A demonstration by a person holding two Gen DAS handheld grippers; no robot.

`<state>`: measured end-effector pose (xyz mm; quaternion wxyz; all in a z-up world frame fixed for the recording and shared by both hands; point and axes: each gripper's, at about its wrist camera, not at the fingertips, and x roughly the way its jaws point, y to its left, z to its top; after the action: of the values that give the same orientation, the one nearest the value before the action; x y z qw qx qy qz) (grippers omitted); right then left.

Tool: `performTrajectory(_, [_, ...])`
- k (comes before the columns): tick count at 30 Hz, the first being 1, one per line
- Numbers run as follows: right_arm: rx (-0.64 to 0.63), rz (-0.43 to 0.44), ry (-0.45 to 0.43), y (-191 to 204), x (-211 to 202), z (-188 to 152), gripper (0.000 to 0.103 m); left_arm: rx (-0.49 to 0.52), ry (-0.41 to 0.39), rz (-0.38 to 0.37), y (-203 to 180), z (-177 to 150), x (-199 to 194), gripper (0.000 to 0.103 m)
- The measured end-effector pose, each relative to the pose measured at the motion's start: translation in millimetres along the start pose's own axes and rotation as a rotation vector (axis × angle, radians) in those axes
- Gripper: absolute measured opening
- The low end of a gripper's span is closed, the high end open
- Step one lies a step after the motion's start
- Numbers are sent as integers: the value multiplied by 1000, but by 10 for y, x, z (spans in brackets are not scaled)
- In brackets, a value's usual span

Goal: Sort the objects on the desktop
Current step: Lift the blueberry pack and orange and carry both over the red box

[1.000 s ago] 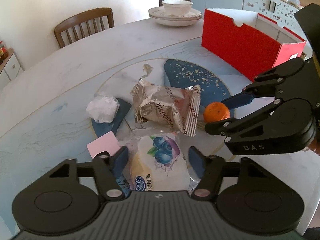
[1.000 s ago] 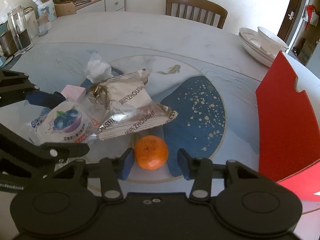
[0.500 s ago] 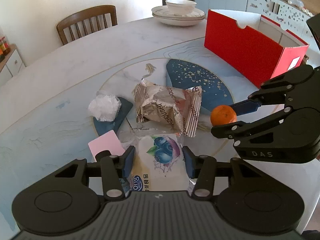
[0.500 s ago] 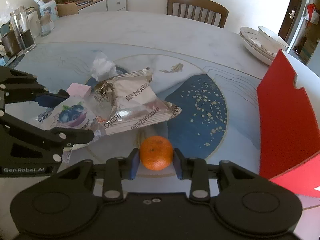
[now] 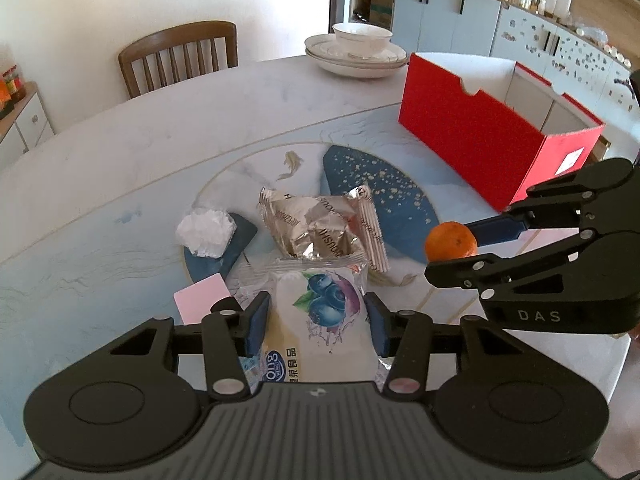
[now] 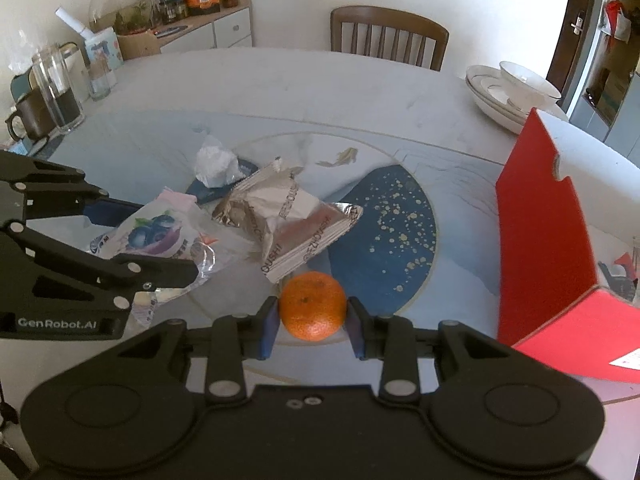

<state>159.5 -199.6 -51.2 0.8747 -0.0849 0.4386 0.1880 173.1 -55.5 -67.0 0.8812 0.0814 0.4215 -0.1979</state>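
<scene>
My left gripper (image 5: 316, 318) is shut on a white blueberry snack packet (image 5: 320, 320) and holds it just above the table; the packet also shows in the right wrist view (image 6: 156, 236). My right gripper (image 6: 312, 322) is shut on an orange mandarin (image 6: 313, 306), lifted off the table; it also shows in the left wrist view (image 5: 451, 241). A crumpled silver snack bag (image 5: 320, 232) lies at the table's middle. A white crumpled tissue (image 5: 206, 231) and a pink card (image 5: 200, 302) lie to its left.
An open red box (image 5: 472, 136) stands at the right on the marble table (image 5: 120, 168). Stacked white plates with a bowl (image 5: 358, 54) sit at the far edge. A glass jug and mugs (image 6: 52, 96) stand at the far left. A wooden chair (image 5: 180, 56) is behind.
Both grippers closed, the left on the blueberry packet and the right on the mandarin. Both then lifted their objects off the table.
</scene>
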Motion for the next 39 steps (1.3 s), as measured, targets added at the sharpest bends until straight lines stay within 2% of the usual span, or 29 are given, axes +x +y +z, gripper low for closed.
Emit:
performTrajectory(17, [23, 16, -49, -361, -545, -22, 34, 7, -46, -51, -407, 195, -208, 49])
performTrajectory(25, [35, 12, -72, -699, -835, -51, 34, -16, -68, -79, -694, 420, -237, 49])
performTrajectory(39, [45, 0, -111, -1441, -1150, -134, 34, 5, -125, -111, -1360, 867, -138, 49])
